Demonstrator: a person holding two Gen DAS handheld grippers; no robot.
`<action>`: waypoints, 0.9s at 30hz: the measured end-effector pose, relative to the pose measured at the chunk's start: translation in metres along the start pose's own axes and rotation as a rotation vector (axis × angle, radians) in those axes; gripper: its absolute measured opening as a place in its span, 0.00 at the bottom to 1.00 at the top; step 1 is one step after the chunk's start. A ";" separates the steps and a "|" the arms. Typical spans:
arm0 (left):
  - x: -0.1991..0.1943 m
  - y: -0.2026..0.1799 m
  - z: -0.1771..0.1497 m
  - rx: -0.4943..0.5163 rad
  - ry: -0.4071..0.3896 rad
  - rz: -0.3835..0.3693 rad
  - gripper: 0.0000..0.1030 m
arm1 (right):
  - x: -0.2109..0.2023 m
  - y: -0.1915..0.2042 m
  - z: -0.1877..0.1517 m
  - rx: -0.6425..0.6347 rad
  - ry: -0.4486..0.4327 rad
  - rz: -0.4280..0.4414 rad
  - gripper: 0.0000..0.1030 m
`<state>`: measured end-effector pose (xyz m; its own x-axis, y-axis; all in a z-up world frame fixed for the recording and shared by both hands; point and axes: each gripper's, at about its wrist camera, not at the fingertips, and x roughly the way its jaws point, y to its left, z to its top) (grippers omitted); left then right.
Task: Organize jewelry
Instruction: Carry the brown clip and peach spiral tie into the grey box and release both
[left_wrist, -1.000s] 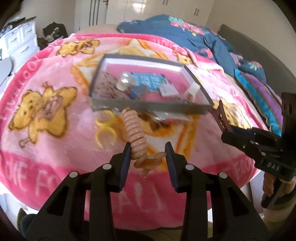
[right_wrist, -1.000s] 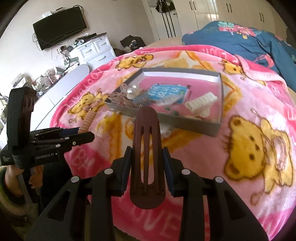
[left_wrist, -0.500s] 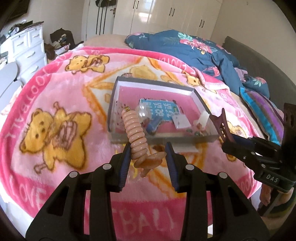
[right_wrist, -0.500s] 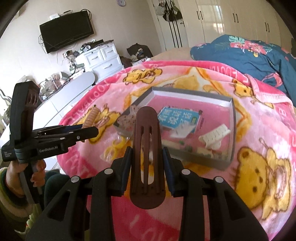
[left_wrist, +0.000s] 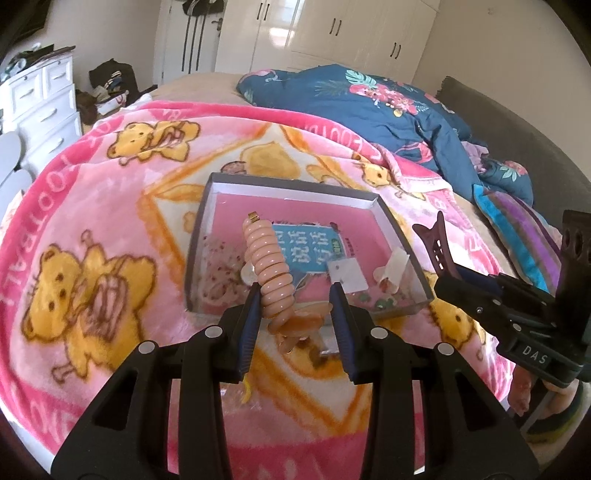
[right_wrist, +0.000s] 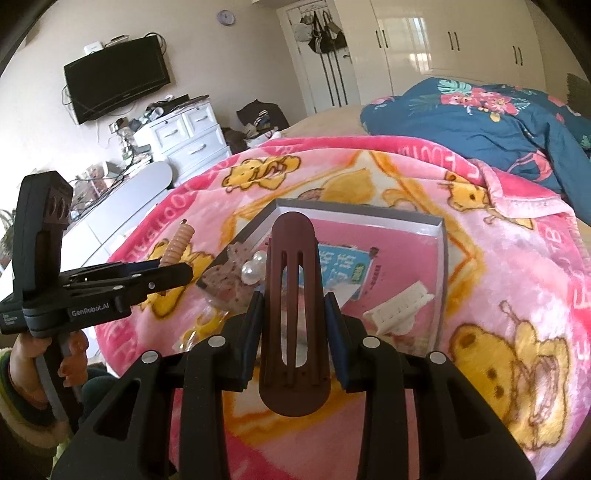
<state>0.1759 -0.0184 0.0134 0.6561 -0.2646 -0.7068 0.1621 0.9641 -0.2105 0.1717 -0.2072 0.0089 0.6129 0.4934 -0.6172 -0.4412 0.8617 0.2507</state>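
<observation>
A: Left gripper (left_wrist: 293, 308)?

B: Its jaws are gripping a peach spiral hair tie (left_wrist: 269, 273), which is standing up between them above the near edge of the grey box (left_wrist: 291, 186).

A: Right gripper (right_wrist: 293, 314)?

B: Its jaws are clamping a brown hair clip (right_wrist: 293, 314) upright, near the box's front wall.

A: The box?

B: It is sitting on the pink bear blanket (left_wrist: 92, 221) on the bed, holding a blue card (left_wrist: 312, 251), a white clip (right_wrist: 397, 310) and 2 pearls (right_wrist: 253, 267).
</observation>
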 end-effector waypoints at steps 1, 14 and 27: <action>0.002 -0.001 0.002 0.003 0.001 -0.001 0.28 | 0.000 -0.003 0.002 0.004 -0.004 -0.007 0.31; 0.042 -0.024 0.020 0.044 0.035 -0.044 0.28 | 0.006 -0.045 0.021 0.061 -0.025 -0.079 0.31; 0.080 -0.028 0.019 0.065 0.092 -0.046 0.28 | 0.034 -0.065 0.025 0.083 0.012 -0.104 0.31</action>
<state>0.2374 -0.0661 -0.0244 0.5772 -0.3070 -0.7567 0.2403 0.9495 -0.2020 0.2379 -0.2438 -0.0094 0.6448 0.3998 -0.6515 -0.3198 0.9152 0.2451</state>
